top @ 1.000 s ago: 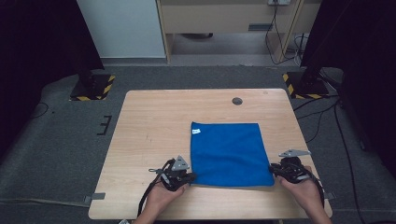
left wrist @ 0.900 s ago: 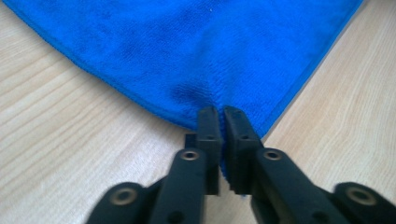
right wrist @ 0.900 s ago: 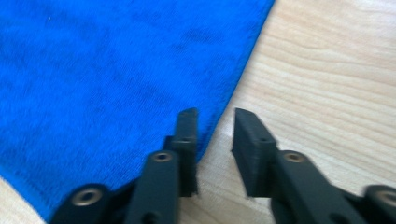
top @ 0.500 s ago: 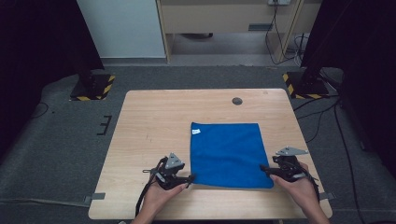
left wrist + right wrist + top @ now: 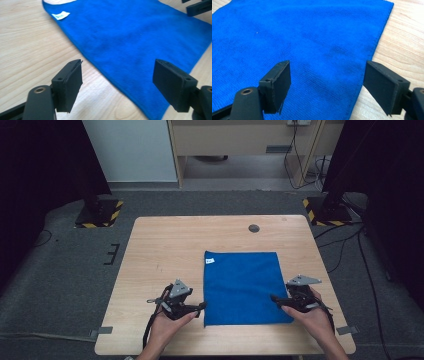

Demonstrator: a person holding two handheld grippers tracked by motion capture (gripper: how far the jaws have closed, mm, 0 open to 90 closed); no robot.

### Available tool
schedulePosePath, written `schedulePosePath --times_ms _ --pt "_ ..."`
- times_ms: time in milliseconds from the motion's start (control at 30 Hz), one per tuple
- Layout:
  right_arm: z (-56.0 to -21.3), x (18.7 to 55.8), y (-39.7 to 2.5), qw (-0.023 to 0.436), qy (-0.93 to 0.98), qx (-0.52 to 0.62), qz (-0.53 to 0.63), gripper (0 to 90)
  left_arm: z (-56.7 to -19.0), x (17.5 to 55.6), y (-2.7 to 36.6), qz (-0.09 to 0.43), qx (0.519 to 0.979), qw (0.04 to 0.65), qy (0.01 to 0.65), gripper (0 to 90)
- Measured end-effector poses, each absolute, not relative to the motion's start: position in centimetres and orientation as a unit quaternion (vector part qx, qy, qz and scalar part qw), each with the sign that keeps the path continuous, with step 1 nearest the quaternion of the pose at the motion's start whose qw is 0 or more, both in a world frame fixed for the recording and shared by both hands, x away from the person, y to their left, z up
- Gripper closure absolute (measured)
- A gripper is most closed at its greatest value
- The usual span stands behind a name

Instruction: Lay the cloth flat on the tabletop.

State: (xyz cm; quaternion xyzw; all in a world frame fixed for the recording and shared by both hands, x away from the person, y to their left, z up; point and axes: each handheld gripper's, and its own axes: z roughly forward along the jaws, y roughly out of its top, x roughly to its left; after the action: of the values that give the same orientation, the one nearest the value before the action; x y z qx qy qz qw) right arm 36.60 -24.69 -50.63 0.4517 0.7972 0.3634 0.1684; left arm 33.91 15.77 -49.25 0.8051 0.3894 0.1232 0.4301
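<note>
Between each gripper's wide-apart jaws lies a near corner of the flat blue cloth (image 5: 242,287).

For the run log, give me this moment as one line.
blue cloth: flat on table | left gripper: open, at near-left corner | right gripper: open, at near-right edge | grasp: none
</note>
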Motion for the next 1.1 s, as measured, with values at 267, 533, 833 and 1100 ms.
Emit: schedulePosePath --times_ms 267,533,833,1100 --pt "-50.7 37.2 -23.3 0.164 0.795 0.446 0.377 19.2 -50.0 35.6 17.2 0.148 0.805 0.403 0.410 15.2" --pt "-51.2 38.1 -19.9 0.155 0.811 0.420 0.376 16.7 -51.1 37.1 19.2 0.157 0.803 0.377 0.433 13.3" --pt "-51.0 37.7 -15.6 0.135 0.831 0.378 0.385 14.1 -51.6 37.9 20.2 0.163 0.798 0.374 0.444 10.6" --pt "-50.5 36.6 -12.5 0.116 0.849 0.334 0.393 16.5 -51.7 37.9 20.2 0.163 0.799 0.372 0.444 10.6"
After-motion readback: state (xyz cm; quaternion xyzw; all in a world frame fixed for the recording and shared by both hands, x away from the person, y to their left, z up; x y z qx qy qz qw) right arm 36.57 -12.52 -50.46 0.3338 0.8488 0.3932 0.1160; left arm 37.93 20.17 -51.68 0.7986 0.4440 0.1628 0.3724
